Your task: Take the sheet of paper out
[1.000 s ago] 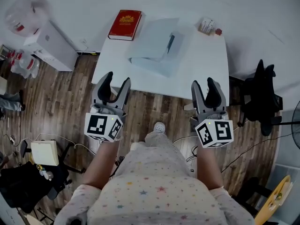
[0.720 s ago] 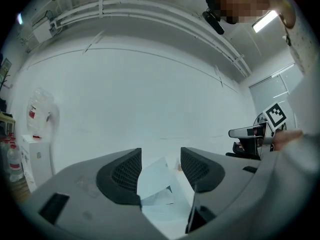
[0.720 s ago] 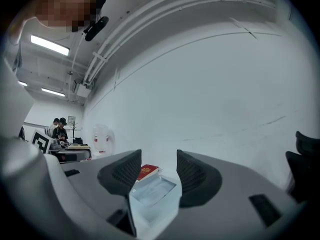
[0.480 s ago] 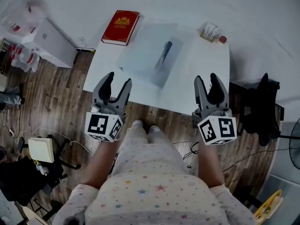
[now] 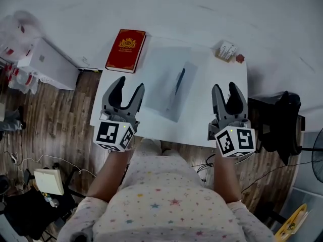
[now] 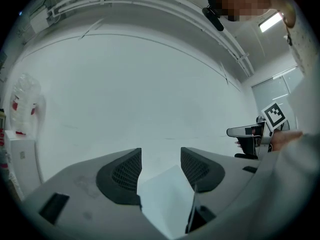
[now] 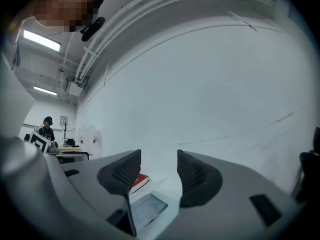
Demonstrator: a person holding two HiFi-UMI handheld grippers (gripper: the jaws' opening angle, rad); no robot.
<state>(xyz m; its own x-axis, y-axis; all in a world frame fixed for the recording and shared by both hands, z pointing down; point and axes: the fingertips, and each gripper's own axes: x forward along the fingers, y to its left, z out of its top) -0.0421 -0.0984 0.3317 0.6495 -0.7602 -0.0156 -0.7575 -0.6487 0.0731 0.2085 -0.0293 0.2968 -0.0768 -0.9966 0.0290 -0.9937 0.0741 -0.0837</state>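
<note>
Table (image 5: 214, 112): white, just ahead of you.
Clear folder (image 5: 160, 82): flat at table centre. Sheet presumably inside, not separately visible, so it needs sliding out.
Your left claw (image 5: 128, 84) and right claw (image 5: 224, 87): both wide, empty, level at near edge, flanking folder. Likely one pins, other pulls.
Dark pen (image 5: 179, 82): on or in folder, cannot tell which.

Pale grey sheet of paper (image 5: 164, 84) lies flat, slightly askew, on the middle of the white table (image 5: 214, 102)

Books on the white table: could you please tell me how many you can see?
1. The red book lies at the table's far left corner, beside the clear folder; none looks hidden.
</note>
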